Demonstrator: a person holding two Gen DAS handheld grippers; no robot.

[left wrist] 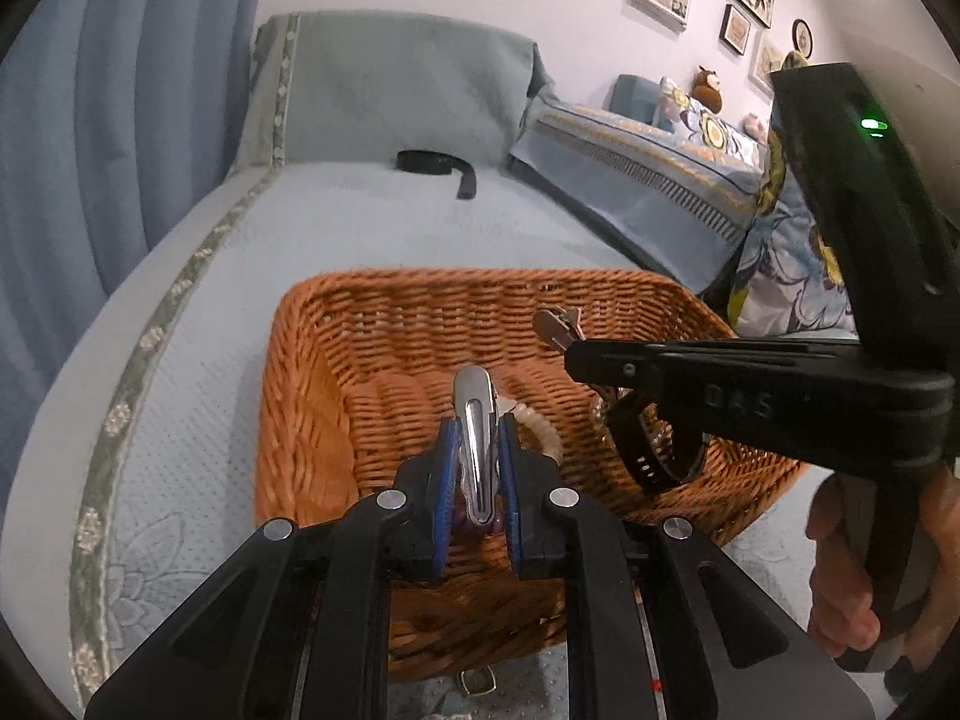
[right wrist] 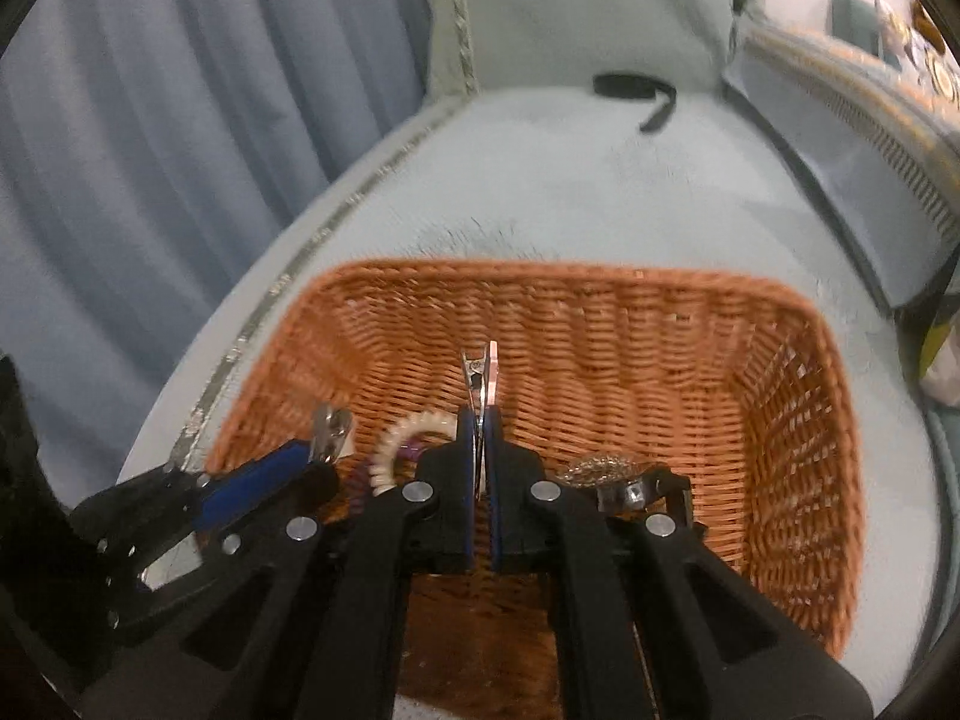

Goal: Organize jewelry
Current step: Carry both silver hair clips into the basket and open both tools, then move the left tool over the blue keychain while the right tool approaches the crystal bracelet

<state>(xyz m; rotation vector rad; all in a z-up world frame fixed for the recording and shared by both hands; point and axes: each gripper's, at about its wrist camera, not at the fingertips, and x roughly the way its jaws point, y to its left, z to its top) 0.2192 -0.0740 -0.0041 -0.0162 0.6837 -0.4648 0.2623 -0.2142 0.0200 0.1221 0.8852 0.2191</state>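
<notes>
- Wicker basket (left wrist: 312, 420), orange-brown, set on a pale blue-grey sofa seat (left wrist: 372, 228); both grippers poised above its open top, angled downward.
- Left gripper (left wrist: 474, 450) clenched on a silver hair clip (left wrist: 473, 420); clip pinched between blue pads, rounded tip pointing forward over the basket floor.
- Right gripper (right wrist: 480, 438) clamped tight on a second, thinner metal clip (right wrist: 480, 384), held edge-on, tip sticking up past the fingertips.
- Seen from the left wrist: right gripper reaching in from the right side across the basket's far corner, its clip (left wrist: 555, 324) jutting past the nose; hand (left wrist: 852, 570) wrapped round the handle at lower right.
- Seen from the right wrist: left gripper entering low from the left, over the basket's near-left corner.
- Inside basket: pale beaded bracelet (right wrist: 396, 438) near the left gripper, black-strapped watch (left wrist: 654, 450) on the right side.
- Black strap (left wrist: 438, 165) lying far back on the seat, well apart from the basket.
</notes>
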